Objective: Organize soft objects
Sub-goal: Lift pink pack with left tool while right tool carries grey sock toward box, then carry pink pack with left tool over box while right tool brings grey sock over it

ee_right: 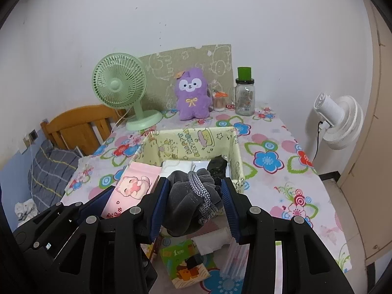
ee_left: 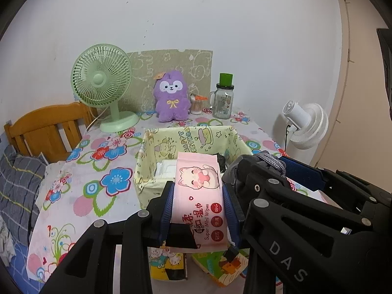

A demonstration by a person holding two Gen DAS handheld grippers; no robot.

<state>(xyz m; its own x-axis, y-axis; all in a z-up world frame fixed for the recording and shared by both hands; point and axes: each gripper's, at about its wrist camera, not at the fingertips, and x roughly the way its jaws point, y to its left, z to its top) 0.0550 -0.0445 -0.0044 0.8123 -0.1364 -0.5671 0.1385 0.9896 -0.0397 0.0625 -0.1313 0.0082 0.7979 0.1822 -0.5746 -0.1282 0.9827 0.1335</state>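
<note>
My left gripper (ee_left: 198, 196) is shut on a pink pack of wet wipes (ee_left: 199, 196) with a cat picture, held above the near edge of a yellow fabric basket (ee_left: 152, 147). The pack also shows in the right wrist view (ee_right: 132, 188). My right gripper (ee_right: 194, 191) is shut on a grey drawstring pouch (ee_right: 191, 203) with a braided cord, just right of the left gripper and over the basket's near wall (ee_right: 236, 152). The basket holds a white pack (ee_right: 181, 165) and a dark item (ee_right: 216, 165).
A green fan (ee_left: 101, 83), a purple plush (ee_left: 171, 95), a cotton swab pot (ee_left: 197, 105) and a glass jar (ee_left: 223, 98) stand at the table's back. A white fan (ee_right: 339, 120) is on the right. Small tissue packs (ee_right: 188, 262) lie on the flowered tablecloth below the grippers. A wooden headboard (ee_left: 49, 127) is on the left.
</note>
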